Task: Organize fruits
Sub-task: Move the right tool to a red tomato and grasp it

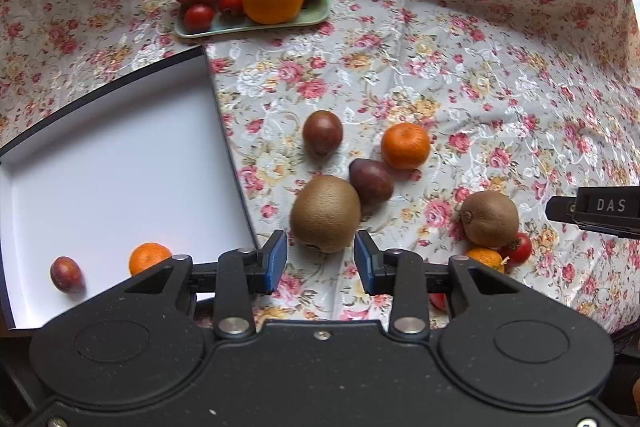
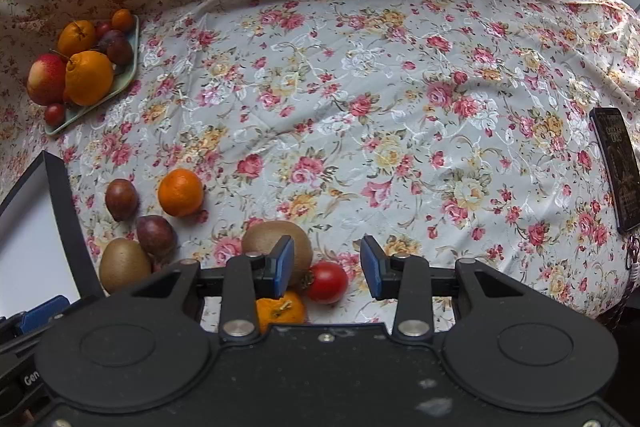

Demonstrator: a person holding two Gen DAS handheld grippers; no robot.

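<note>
Left wrist view: the left gripper [image 1: 321, 261] was released, jaws spread wide and level with the near kiwi [image 1: 325, 213], nothing held. Risk, as judged: this kiwi touched a dark plum [image 1: 371, 180]; closing on it could nudge the plum into a roll, and a round, fuzzy kiwi may slip from flat pads if gripped off-centre. The box [image 1: 120, 163] wall stood just left of the kiwi; a low carry could catch its rim. Count here: two kiwis, the second [image 1: 489, 218] well right; two loose plums; one loose tangerine [image 1: 405, 145]; in the box, one plum and one tangerine. The green tray [image 1: 256, 25] at the far side held a heap, not fully countable.

Right wrist view: the right gripper [image 2: 327, 267] was released too, empty, hovering over a tomato [image 2: 327, 282] and a small tangerine [image 2: 280, 309] pressed against the second kiwi. Packed that tightly, a finger could strike a neighbour. One tomato, one tangerine here.
</note>
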